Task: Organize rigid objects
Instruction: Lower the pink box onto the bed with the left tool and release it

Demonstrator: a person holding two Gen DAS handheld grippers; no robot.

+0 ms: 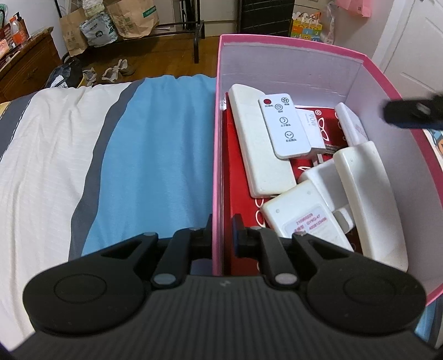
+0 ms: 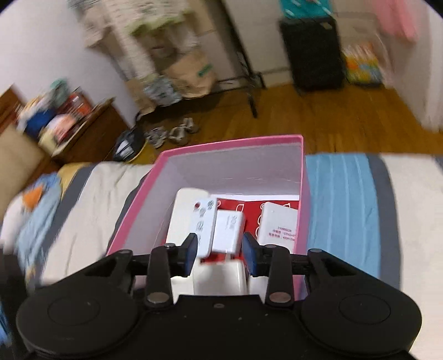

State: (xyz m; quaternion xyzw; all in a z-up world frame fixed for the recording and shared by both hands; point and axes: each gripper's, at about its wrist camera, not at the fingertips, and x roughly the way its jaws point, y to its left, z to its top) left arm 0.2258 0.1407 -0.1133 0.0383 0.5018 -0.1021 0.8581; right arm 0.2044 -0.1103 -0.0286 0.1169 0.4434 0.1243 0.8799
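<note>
A pink box [image 1: 218,155] with a red patterned floor stands on the bed. It holds several white objects: a small fan remote [image 1: 283,126] lying on a long white remote [image 1: 260,146], a charger block [image 1: 313,127], a labelled white unit [image 1: 307,218] and a curved white handset [image 1: 371,199]. My left gripper [image 1: 221,235] straddles the box's near left wall, jaws shut on it. My right gripper [image 2: 220,254] is open and empty above the box [image 2: 138,199], over the fan remote [image 2: 203,224] and charger block [image 2: 228,231]. Its finger shows blurred in the left view [image 1: 409,112].
The bed has a white, grey and blue striped cover [image 1: 155,155]. Beyond it lie a wooden floor [image 2: 318,116], shoes [image 1: 116,70], paper bags [image 1: 130,19], a wooden dresser [image 1: 25,63] and a black case [image 2: 313,52]. The right wrist view is motion-blurred.
</note>
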